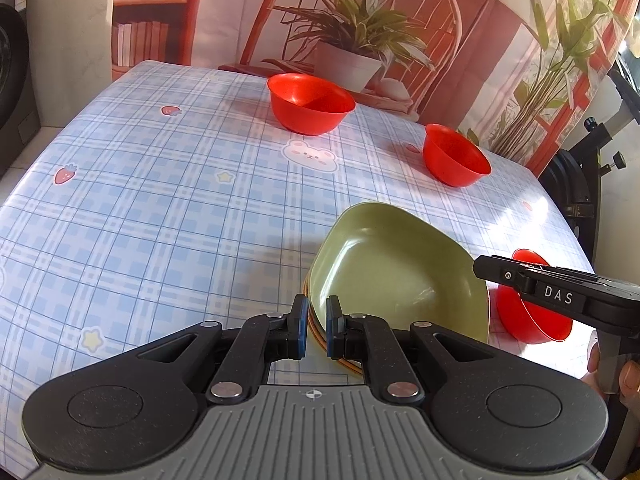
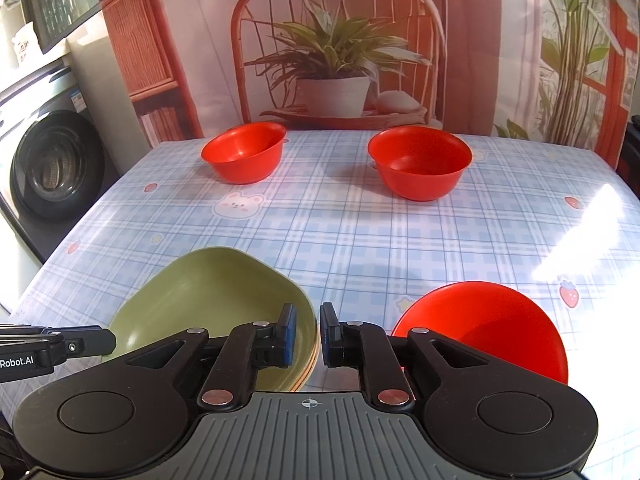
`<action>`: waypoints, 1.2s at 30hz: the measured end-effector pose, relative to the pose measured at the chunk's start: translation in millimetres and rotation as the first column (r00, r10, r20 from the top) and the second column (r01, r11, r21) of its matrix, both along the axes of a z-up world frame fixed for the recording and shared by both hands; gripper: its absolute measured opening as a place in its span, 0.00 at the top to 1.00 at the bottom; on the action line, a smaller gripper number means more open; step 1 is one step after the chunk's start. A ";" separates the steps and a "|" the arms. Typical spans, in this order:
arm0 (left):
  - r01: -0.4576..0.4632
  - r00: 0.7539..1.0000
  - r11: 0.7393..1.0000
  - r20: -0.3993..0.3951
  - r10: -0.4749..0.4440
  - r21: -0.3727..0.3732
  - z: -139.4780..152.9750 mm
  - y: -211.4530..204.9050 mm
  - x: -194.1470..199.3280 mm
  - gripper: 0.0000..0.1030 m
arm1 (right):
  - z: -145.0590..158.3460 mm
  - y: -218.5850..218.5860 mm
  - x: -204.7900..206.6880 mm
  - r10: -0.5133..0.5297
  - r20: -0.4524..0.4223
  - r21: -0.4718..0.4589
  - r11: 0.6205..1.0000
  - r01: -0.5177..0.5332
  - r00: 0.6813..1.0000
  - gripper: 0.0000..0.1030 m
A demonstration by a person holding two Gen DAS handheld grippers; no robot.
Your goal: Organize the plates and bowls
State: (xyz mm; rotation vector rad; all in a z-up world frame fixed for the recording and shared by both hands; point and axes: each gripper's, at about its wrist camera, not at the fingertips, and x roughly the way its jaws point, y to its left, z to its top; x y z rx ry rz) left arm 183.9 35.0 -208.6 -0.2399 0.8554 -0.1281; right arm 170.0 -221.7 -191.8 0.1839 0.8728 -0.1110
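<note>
A stack of plates with a green plate [image 1: 400, 268] [image 2: 216, 292] on top sits near the table's front edge. My left gripper [image 1: 317, 320] is shut on the stack's near rim at its left side. My right gripper [image 2: 309, 330] straddles the rim on the opposite side, one pad inside the plate and one outside, with a slight gap, so it is open. Its black finger also shows in the left wrist view [image 1: 486, 268]. Three red bowls stand around: one at the back left [image 2: 244, 156], one at the back right [image 2: 420, 162], and one close beside my right gripper [image 2: 492, 328].
The table wears a blue plaid cloth [image 1: 160, 200] with cartoon prints. A printed backdrop of a chair and potted plant [image 2: 332, 60] hangs behind it. A washing machine [image 2: 52, 168] stands to the left, a black stand [image 1: 580, 184] to the right. A person's fingers [image 1: 628, 376] hold the right gripper.
</note>
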 end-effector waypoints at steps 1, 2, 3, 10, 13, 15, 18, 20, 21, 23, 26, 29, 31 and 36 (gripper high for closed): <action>-0.003 1.000 1.000 0.003 0.003 0.000 0.3 0.2 -0.6 0.91 | 0.4 -0.3 -1.3 -0.002 0.002 -0.002 1.000 0.002 1.000 0.87; -0.005 1.000 1.000 0.006 0.005 0.001 0.6 0.1 -1.4 0.91 | 0.6 -0.9 -2.5 -0.007 0.003 -0.001 1.000 0.007 1.000 0.87; -0.007 1.000 1.000 0.009 0.007 0.002 1.1 -0.1 -2.1 0.91 | 0.7 -2.2 -3.8 -0.012 0.003 0.003 1.000 0.012 1.000 0.87; -0.002 0.998 1.000 0.058 0.001 0.016 15.7 3.7 0.2 0.91 | 13.8 -10.5 -8.1 -0.048 0.047 0.041 0.998 0.046 0.998 0.87; 0.002 0.995 1.000 0.103 -0.005 0.030 32.3 10.1 7.5 0.91 | 29.7 -11.5 -2.4 -0.047 0.081 0.050 0.998 0.043 0.996 0.87; 0.000 0.991 0.999 0.130 -0.005 0.037 46.5 15.8 15.5 0.90 | 40.3 -13.2 4.1 -0.045 0.099 0.058 0.998 0.039 0.994 0.87; -0.002 0.984 0.999 0.176 -0.004 0.032 70.6 26.3 29.2 0.85 | 55.5 -17.1 16.5 -0.045 0.124 0.077 0.996 0.036 0.991 0.87; -0.001 0.980 1.000 0.200 -0.004 0.026 84.7 29.6 38.8 0.77 | 63.9 -20.2 27.6 -0.040 0.132 0.094 0.995 0.028 0.990 0.87; 0.003 0.978 1.000 0.209 -0.009 0.026 90.3 30.1 43.8 0.73 | 67.0 -21.1 34.0 -0.037 0.134 0.101 0.995 0.023 0.990 0.87; 0.009 0.974 0.999 0.224 -0.016 0.032 98.4 28.3 54.9 0.68 | 69.5 -23.4 47.3 -0.029 0.131 0.119 0.993 0.014 0.991 0.87; 0.020 0.973 0.999 0.229 -0.027 0.036 98.7 22.0 75.7 0.62 | 63.8 -23.5 76.6 0.005 0.103 0.127 0.992 -0.018 0.995 0.84; 0.010 0.976 0.999 0.217 -0.017 0.034 87.8 20.2 104.2 0.61 | 54.8 -19.7 105.6 0.048 0.085 0.111 0.992 -0.057 0.995 0.84; 0.008 0.980 0.999 0.197 -0.015 0.033 78.9 19.7 124.4 0.61 | 48.4 -18.2 124.5 0.063 0.077 0.118 0.990 -0.072 0.995 0.84; -0.014 0.989 1.000 0.149 0.010 0.023 53.7 28.1 176.7 0.61 | 31.2 -20.6 171.5 0.050 0.058 0.138 0.989 -0.057 0.997 0.84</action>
